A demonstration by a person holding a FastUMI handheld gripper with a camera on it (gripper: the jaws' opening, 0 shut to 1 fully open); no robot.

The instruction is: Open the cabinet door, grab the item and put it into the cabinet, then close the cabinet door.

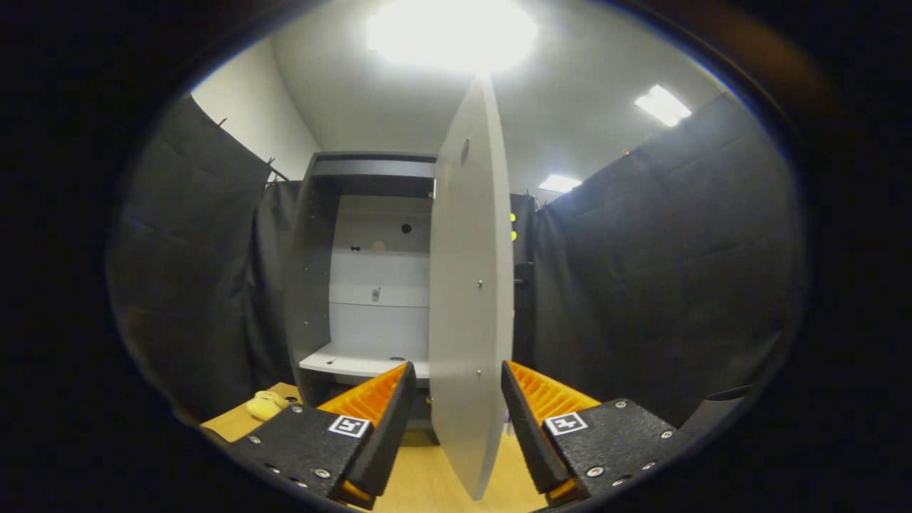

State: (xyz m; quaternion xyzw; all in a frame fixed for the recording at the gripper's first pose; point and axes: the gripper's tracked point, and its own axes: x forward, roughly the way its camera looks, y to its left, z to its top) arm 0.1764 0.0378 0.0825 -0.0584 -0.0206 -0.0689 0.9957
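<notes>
The tall grey panel cabinet is seen standing on the light wooden tabletop, with its flat grey door swung out edge-on toward the camera. The claw is spread wide, and the door's free edge stands between the two fingers without being pressed by either, so nothing is held. The white shelf inside is exposed. The door-opening step is judged to be nearly finished or just done. The small pale yellow soft item lies on the tabletop, left of the cabinet's foot and just ahead of the left finger. For the next move, the claw would need to be drawn clear of the door, turned left and lowered over the item before being closed on it.
</notes>
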